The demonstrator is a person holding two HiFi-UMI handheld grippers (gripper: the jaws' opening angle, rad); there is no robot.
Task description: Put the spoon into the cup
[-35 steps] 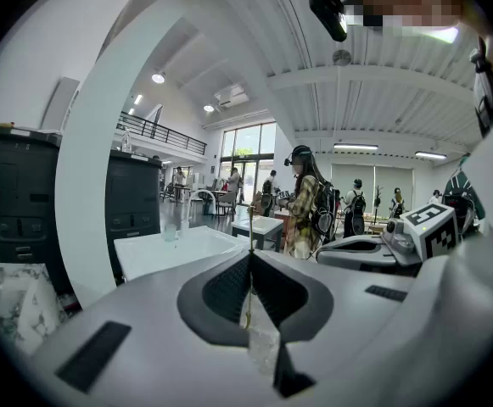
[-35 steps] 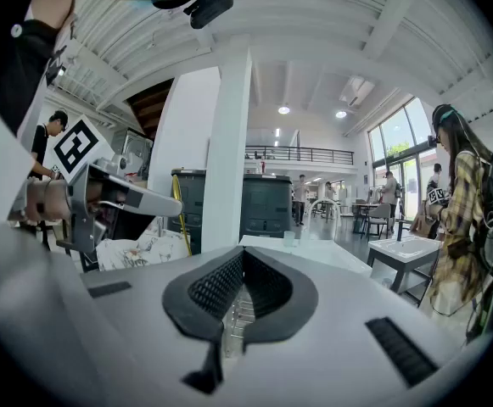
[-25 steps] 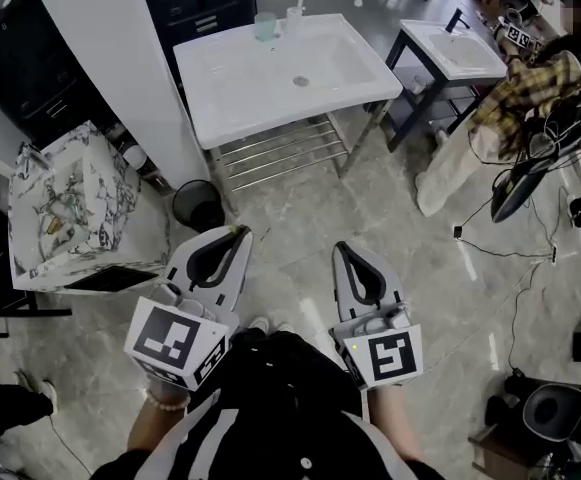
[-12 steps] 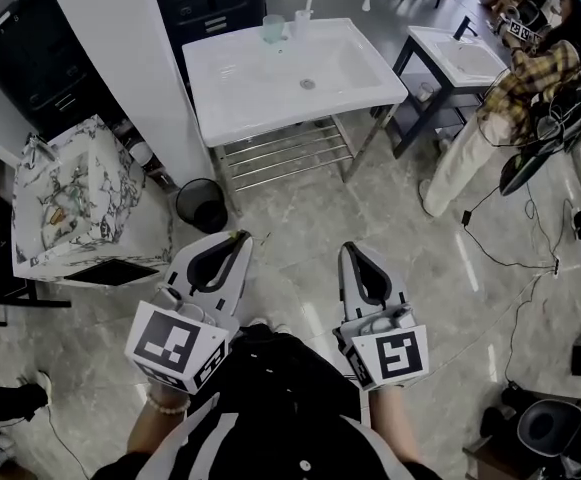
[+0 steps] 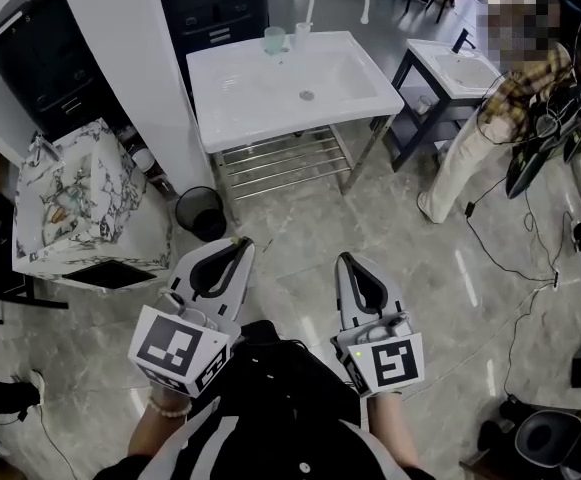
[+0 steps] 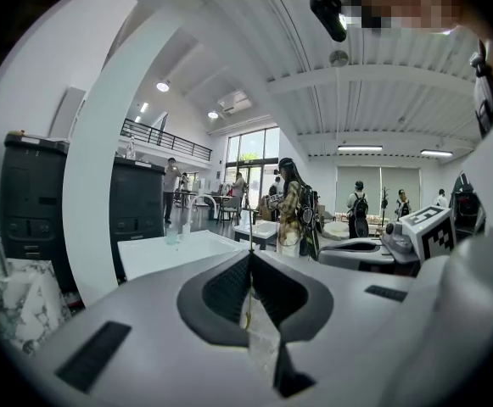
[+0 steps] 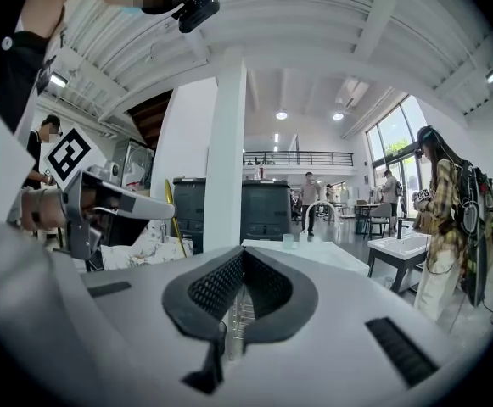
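the white left gripper (image 5: 236,245) and white right gripper (image 5: 346,260) are carried closed and empty, likely because the pale translucent cup (image 5: 274,38) stands well apart.

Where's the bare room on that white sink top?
The white sink top is bare from its front edge back to the drain. Crowded only at the back edge, where the cup and a small container stand beside the faucet.
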